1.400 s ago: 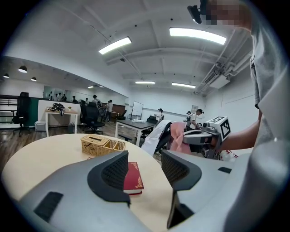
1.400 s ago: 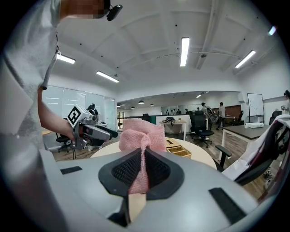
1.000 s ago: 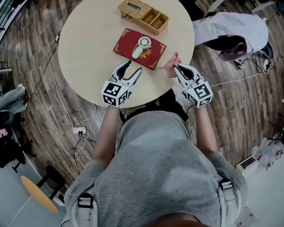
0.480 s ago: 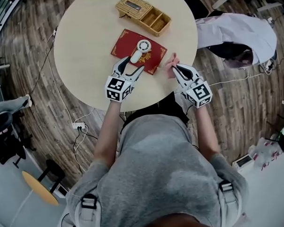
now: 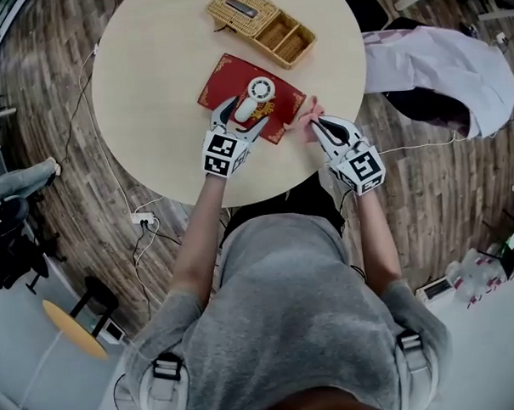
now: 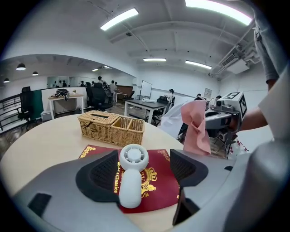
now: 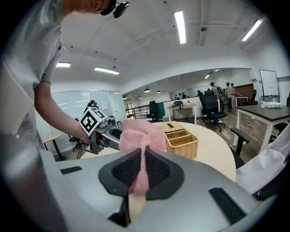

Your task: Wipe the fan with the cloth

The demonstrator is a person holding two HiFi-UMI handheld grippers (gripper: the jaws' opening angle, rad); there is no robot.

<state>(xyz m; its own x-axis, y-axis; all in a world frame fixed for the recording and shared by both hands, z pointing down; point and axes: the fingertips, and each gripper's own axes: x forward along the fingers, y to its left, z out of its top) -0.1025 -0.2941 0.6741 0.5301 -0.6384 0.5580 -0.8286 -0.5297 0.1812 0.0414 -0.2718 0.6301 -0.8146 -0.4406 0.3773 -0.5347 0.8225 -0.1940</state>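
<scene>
One basket (image 5: 233,12) beyond. Left gripper (image 5: 239,118) jaws opening round fan (image 5: 259,91) on book (image 5: 224,78); right gripper (image 5: 318,126) clamps cloth (image 7: 143,136).

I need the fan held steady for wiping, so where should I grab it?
Best grip the fan by its handle, across its narrow sides, coming from your side: it lies flat on the book, handle toward you, round head away.

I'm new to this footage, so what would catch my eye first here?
A white fan lying on a red book on the round table, between the jaws of the left gripper, which have just been opening. Next, the pink cloth pinched in the right gripper, held beside the book.
</scene>
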